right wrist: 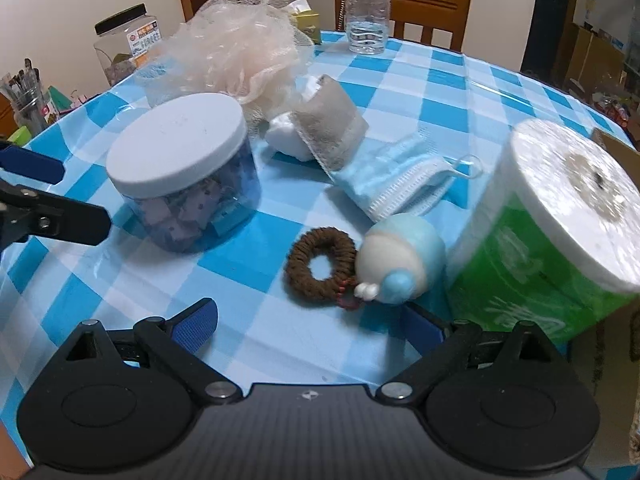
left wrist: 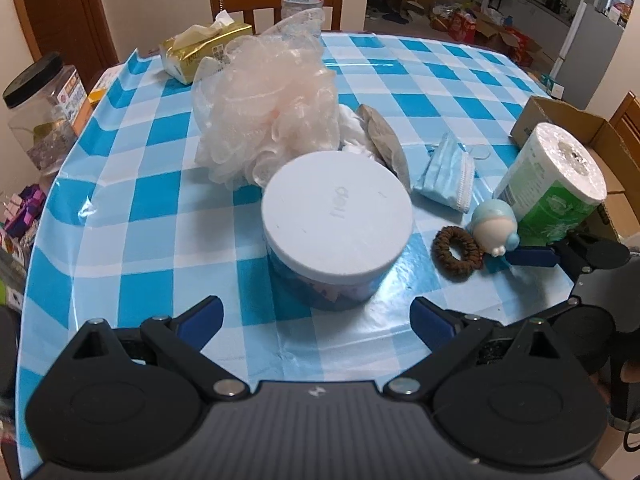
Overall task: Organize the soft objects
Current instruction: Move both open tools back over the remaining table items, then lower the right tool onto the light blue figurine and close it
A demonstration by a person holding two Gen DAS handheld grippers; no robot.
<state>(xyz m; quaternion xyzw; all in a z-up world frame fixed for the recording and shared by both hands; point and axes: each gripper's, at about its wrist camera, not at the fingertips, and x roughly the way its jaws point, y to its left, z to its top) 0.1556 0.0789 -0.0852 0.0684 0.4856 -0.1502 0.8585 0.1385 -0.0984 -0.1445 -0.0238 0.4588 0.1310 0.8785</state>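
As folded, face mask (right wrist: pixel 396 184) lies crosswise

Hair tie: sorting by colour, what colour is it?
Dark brown hair tie, clearest in the right wrist view.

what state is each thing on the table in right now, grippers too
left gripper: open, empty
right gripper: open, empty
plastic jar: upright, white lid on
toilet paper roll: upright, in green wrapper
face mask: folded, lying flat
hair tie: flat, touching the toy
small toy figure: tipped on its side
bath pouf: loose, puffed up
water bottle: upright, partly full
tissue pack: open, a tissue sticking out
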